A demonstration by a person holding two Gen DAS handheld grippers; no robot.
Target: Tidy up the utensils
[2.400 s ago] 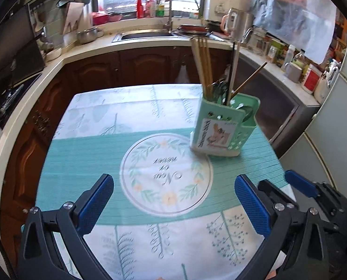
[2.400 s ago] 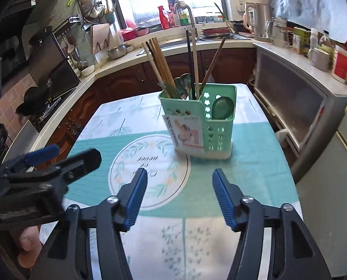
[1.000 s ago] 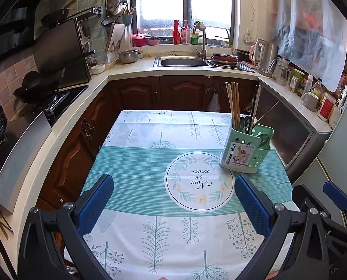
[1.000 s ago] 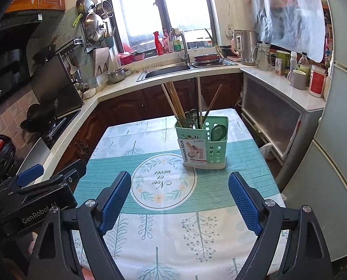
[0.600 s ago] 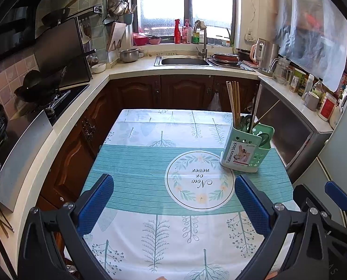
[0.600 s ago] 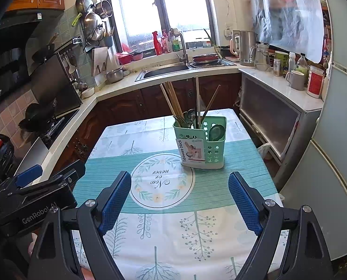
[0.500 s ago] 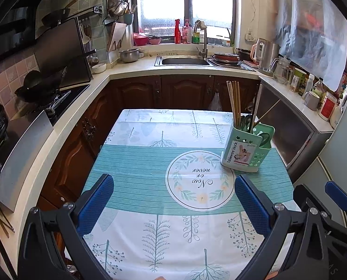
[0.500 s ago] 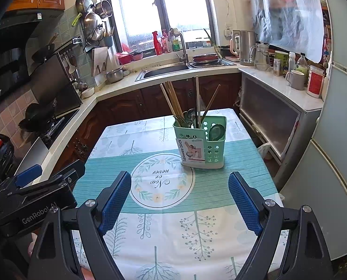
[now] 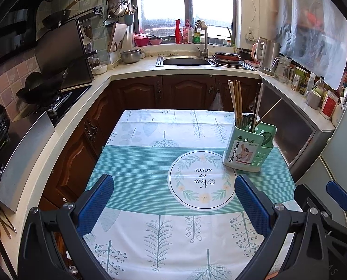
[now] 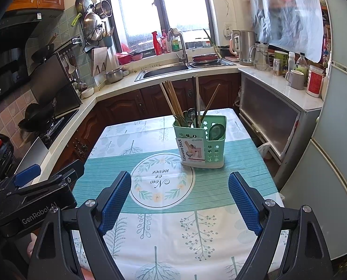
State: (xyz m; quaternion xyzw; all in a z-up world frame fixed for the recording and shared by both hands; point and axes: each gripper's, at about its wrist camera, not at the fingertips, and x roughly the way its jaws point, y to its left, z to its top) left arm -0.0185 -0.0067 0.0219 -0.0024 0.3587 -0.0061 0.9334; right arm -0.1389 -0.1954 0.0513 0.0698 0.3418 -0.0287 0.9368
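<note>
Hand-held gripper (image 9: pixel 173 200) pair spread, empty; caddy (image 10: pixel 200 142) apart.

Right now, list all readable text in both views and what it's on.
"Tableware block": label on the green utensil holder.
"Now or never": round wreath print on the tablecloth, upside down from here.
"GenRobot AI": body of the left hand-held gripper, seen in the right view.
Counter bottle and jar labels: too small to read.

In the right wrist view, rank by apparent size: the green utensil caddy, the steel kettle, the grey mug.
Largest to smallest, as they look:
1. green utensil caddy
2. steel kettle
3. grey mug
The caddy stands nearest the camera, so its lead over the kettle may be partly nearness.
</note>
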